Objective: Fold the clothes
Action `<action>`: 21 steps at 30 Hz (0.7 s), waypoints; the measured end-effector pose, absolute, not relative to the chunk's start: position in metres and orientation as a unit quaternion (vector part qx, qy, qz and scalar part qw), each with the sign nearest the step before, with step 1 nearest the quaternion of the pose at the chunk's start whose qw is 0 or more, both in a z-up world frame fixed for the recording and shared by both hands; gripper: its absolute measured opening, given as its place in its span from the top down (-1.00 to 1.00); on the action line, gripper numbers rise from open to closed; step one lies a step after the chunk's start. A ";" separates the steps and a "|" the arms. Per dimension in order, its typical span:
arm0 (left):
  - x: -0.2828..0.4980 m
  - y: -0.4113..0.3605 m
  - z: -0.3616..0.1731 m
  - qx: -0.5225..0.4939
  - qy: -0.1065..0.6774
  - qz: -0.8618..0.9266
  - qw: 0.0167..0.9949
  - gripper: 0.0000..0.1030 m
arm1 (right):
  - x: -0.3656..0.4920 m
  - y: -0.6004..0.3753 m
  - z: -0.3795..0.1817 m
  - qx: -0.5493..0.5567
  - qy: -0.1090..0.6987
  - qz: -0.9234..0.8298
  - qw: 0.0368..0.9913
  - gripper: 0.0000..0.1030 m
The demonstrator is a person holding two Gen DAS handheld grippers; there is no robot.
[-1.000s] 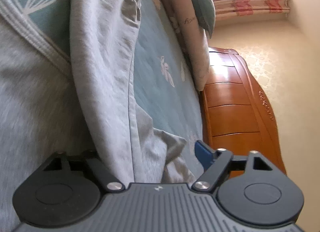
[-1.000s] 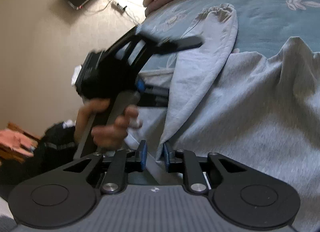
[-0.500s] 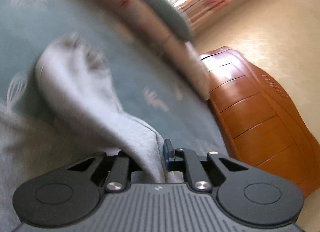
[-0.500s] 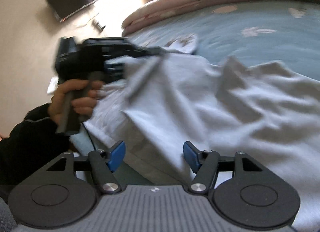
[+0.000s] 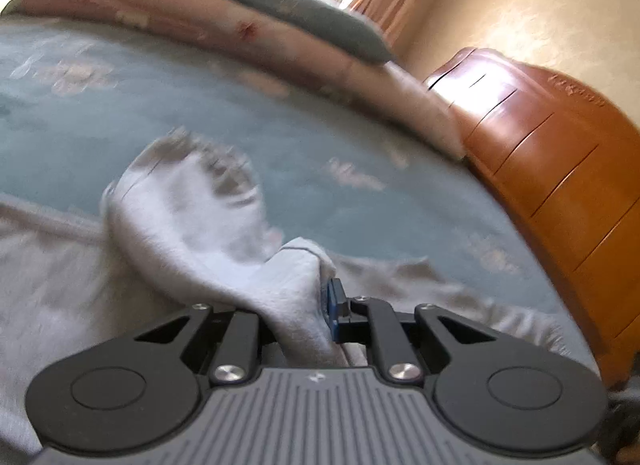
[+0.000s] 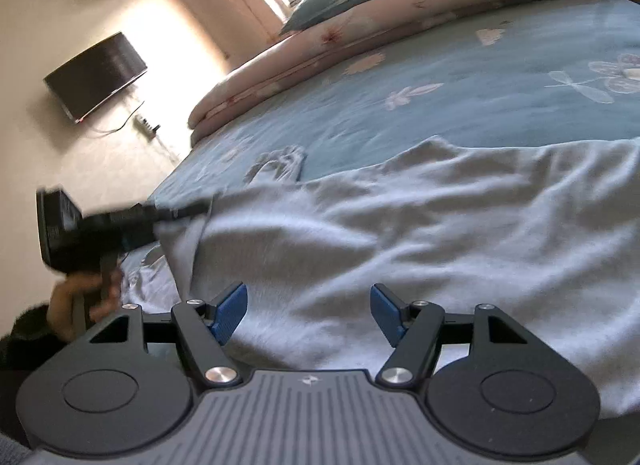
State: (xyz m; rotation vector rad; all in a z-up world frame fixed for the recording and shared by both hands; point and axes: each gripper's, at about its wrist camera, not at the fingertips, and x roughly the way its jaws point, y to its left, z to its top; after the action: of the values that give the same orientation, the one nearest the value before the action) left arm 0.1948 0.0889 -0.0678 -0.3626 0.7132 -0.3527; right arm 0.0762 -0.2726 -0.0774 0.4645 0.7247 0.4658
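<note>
Sleeve [image 5: 188, 221] now raised, left claw [image 5: 304, 305].

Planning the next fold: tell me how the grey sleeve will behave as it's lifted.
Probably floppy: the sleeve sags in a curve from the left gripper, which is shut on it. Likely light, since one pinch holds it up. Its cuff may trail and drag on the bedspread.

One grey garment [image 6: 420, 233], two tongs [image 5: 310, 305] [image 6: 308, 313], one pillow [image 5: 296, 21], one television [image 6: 94, 75], one wooden dresser [image 5: 560, 169]
</note>
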 end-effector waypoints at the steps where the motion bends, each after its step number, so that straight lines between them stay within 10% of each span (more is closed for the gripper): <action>1: 0.196 0.091 -0.072 -0.173 0.349 -0.164 0.906 0.77 | 0.076 -0.275 -0.078 0.223 0.348 0.217 0.884 -0.41; 12: 0.211 0.100 -0.076 -0.178 0.342 -0.154 0.910 0.74 | 0.063 -0.294 -0.080 0.206 0.353 0.135 0.903 -0.41; 21: 0.227 0.110 -0.093 -0.210 0.368 -0.136 0.895 0.76 | 0.044 -0.276 -0.071 -0.070 0.373 0.082 0.921 -0.40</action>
State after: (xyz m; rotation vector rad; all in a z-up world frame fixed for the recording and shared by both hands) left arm 0.2275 0.1104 -0.0931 -0.4355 0.7631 -0.2820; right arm 0.0436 -0.2761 -0.0710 -0.1446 0.7670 0.1674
